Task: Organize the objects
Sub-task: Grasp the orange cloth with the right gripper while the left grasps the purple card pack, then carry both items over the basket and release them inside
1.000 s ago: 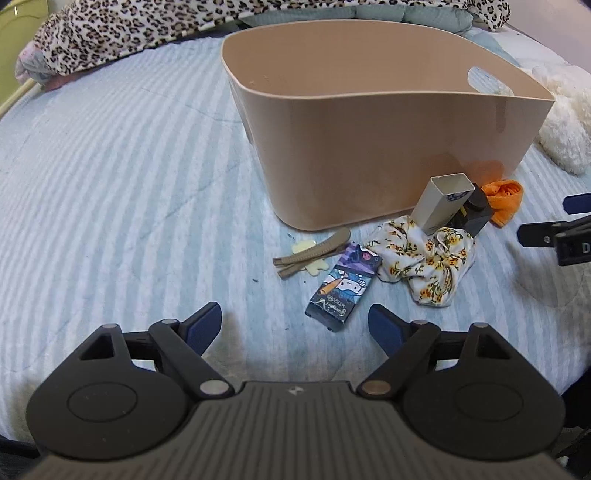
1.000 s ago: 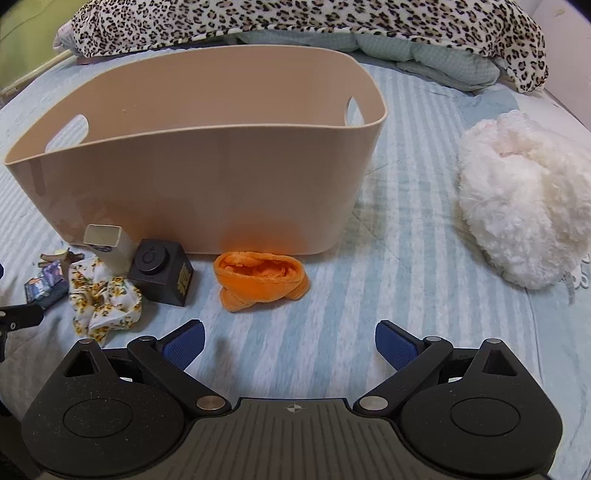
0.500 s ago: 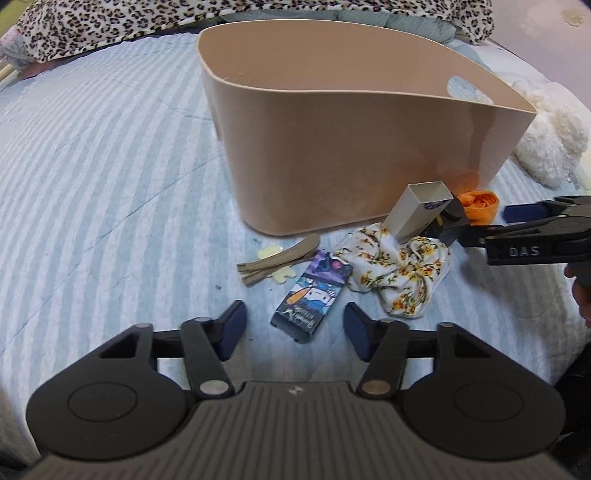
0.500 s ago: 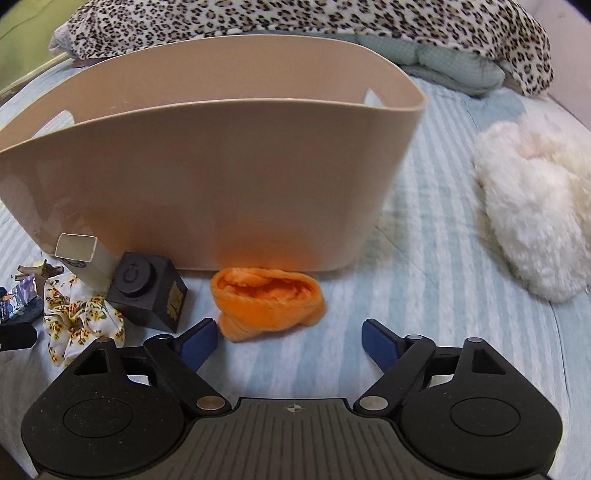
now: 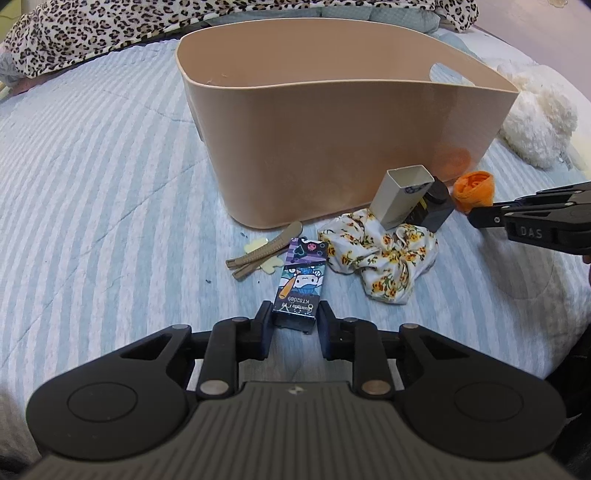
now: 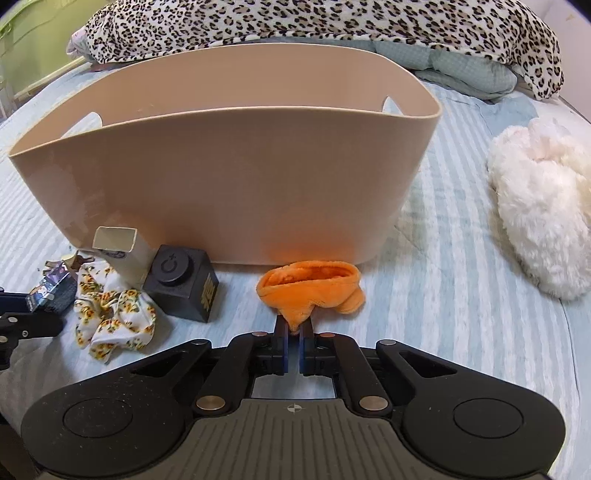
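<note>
A large beige plastic basket (image 5: 332, 147) (image 6: 229, 177) stands on the striped bed. In front of it lie a purple cartoon card box (image 5: 301, 280), a floral scrunchie (image 5: 384, 258) (image 6: 110, 314), tan hair clips (image 5: 262, 251), a cream carton (image 5: 402, 195) (image 6: 118, 247), a black cube (image 6: 184, 284) and an orange cloth (image 6: 314, 288) (image 5: 474, 188). My left gripper (image 5: 294, 321) is shut on the near end of the card box. My right gripper (image 6: 293, 328) is shut on the near edge of the orange cloth.
A white fluffy toy (image 6: 539, 214) (image 5: 535, 114) lies right of the basket. A leopard-print blanket (image 6: 332, 22) is heaped at the back of the bed. The right gripper's body (image 5: 535, 225) shows at the right edge of the left wrist view.
Both grippers moved forward and closed: the left onto the card box, the right onto the orange cloth. One second ago both were open and further back.
</note>
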The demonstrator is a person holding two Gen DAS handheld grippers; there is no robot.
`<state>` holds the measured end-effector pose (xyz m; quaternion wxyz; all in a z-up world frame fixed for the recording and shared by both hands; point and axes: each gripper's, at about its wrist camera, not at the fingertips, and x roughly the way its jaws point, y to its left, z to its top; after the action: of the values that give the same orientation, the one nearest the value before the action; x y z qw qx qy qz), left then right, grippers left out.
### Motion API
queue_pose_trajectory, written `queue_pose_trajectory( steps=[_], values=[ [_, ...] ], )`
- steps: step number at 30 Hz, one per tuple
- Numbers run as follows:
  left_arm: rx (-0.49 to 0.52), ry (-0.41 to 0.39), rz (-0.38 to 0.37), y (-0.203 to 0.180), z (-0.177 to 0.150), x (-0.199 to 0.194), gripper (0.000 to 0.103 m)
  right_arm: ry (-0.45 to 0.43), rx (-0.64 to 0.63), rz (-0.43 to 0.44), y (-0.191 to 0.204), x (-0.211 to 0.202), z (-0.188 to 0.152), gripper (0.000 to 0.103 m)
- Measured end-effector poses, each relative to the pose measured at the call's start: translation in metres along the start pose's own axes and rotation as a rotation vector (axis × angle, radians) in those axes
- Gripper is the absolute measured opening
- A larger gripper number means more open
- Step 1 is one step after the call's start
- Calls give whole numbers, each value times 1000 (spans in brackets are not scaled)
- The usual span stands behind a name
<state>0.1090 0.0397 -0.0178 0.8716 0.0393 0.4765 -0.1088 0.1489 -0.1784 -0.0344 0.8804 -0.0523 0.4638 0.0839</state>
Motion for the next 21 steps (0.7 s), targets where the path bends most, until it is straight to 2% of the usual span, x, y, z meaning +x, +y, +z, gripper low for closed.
queue_pose_trajectory(
  steps=[9,21],
  values=[
    [21,-5,11,-5,4,-11,26,-29,24,16,-2,-23,-10,4],
    [16,-84,6,-9,1,-51,26,-110,71,65,-3,-61,-13,4]
  ],
)
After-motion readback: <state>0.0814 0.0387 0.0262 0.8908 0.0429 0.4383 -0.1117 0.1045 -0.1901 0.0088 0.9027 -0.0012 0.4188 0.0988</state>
